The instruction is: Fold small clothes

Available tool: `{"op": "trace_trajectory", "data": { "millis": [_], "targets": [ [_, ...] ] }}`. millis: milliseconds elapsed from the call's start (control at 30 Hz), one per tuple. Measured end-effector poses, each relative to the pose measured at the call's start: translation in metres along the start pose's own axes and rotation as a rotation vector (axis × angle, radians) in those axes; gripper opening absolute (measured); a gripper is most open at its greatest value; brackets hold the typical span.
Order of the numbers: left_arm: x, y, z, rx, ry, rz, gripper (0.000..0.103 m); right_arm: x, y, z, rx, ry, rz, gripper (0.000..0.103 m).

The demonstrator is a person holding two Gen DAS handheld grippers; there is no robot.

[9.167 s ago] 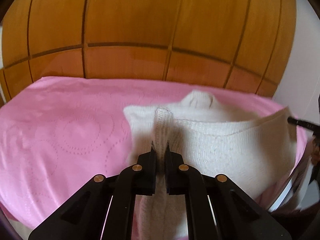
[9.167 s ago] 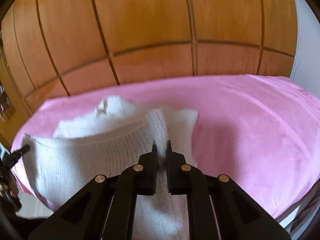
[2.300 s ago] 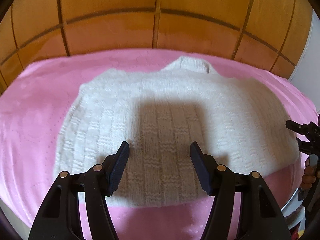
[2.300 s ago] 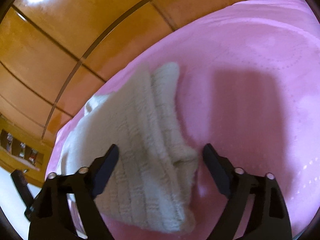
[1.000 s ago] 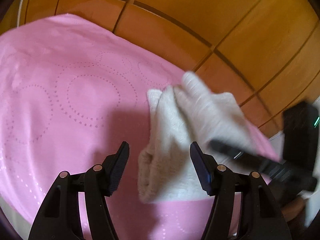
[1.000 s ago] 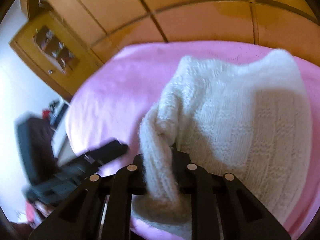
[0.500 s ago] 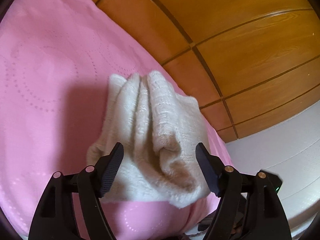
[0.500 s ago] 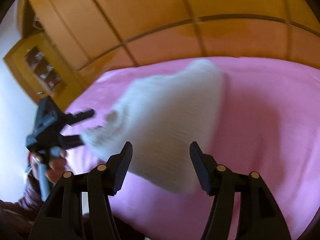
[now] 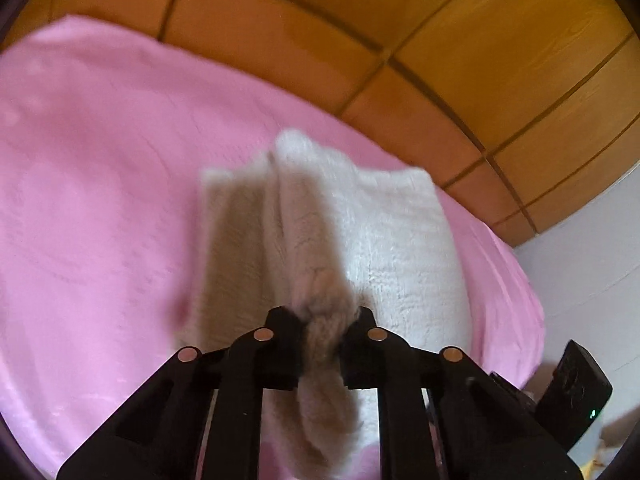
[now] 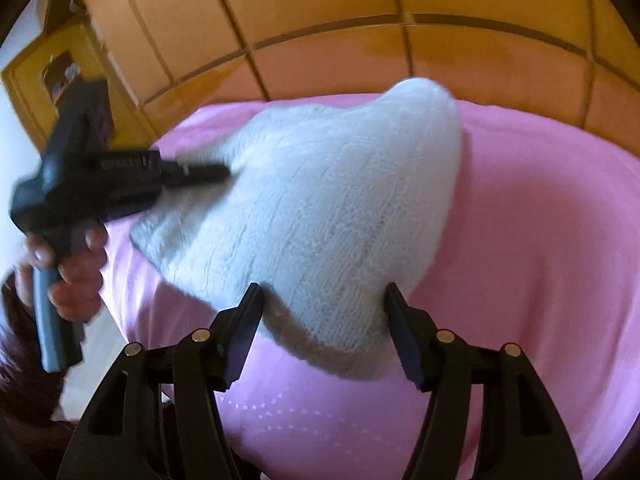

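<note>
1. Cream-white, fuzzy knitted sweater (image 9: pixel 400 248), folded into a thick bundle, lies on the pink bedspread with a faint dotted pattern (image 9: pixel 88 200), near the side of the bed closest to me.
2. My left gripper (image 9: pixel 323 320) has just been closing, and its black jaws now pinch a bunched fold at the near edge of the sweater, with knit spilling out below them.
3. My right gripper (image 10: pixel 322 296) has its jaws standing wide apart; they hold nothing, and the sweater's rounded near end shows in the gap between them. Whether the pads brush the knit I cannot tell.
4. From the right wrist camera, my left hand (image 10: pixel 74 268) grips the grey handle of the left gripper's black body at the left side of the sweater, its tip reaching into the knit.
5. Orange-brown wooden panelling with dark seams (image 9: pixel 460 40) rises behind the bed.
6. A pale wall (image 9: pixel 592 248) shows at the right of the left wrist view, beyond the bed's corner.
</note>
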State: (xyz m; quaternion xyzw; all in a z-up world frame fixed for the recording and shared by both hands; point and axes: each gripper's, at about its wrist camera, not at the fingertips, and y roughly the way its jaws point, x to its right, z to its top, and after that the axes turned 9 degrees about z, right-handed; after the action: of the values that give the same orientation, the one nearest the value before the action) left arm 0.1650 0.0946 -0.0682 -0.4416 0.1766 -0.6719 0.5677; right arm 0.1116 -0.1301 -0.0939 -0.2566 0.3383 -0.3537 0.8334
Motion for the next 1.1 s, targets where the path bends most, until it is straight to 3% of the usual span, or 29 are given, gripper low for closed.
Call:
{"op": "trace_trajectory", "data": {
  "millis": [100,200,300,400,667,767,833,967,1100],
  "targets": [
    [-0.011,-0.004,-0.008,0.03,0.006,0.069,0.011,-0.011,0.012,-0.005,-0.018,-0.02,0.024,0.062],
    [-0.019,0.017,-0.018,-0.008,0.018,0.179,0.013,-0.015,0.033,-0.004,-0.04,-0.026,-0.004,0.062],
    [-0.009,0.016,-0.027,0.054,0.066,0.274,0.026,-0.015,0.043,-0.002,-0.056,-0.056,-0.034,0.063],
    [0.006,0.01,-0.033,0.1,0.143,0.334,0.026,-0.012,0.037,0.002,-0.069,-0.069,-0.016,0.065],
    [0.018,0.004,-0.039,0.157,0.199,0.381,0.032,0.009,-0.012,0.036,0.037,-0.013,-0.002,0.065],
    [0.018,0.005,-0.041,0.155,0.2,0.382,0.032,0.012,-0.007,0.06,0.052,-0.024,-0.04,0.065],
    [0.017,0.006,-0.041,0.154,0.194,0.384,0.038,0.013,-0.001,0.076,0.052,-0.04,-0.058,0.065],
    [0.014,0.005,-0.041,0.162,0.191,0.384,0.04,0.019,0.018,0.109,0.028,-0.035,-0.073,0.077],
    [0.01,0.006,-0.042,0.159,0.187,0.376,0.04,0.027,0.033,0.131,0.02,-0.02,-0.075,0.077]
  ]
}}
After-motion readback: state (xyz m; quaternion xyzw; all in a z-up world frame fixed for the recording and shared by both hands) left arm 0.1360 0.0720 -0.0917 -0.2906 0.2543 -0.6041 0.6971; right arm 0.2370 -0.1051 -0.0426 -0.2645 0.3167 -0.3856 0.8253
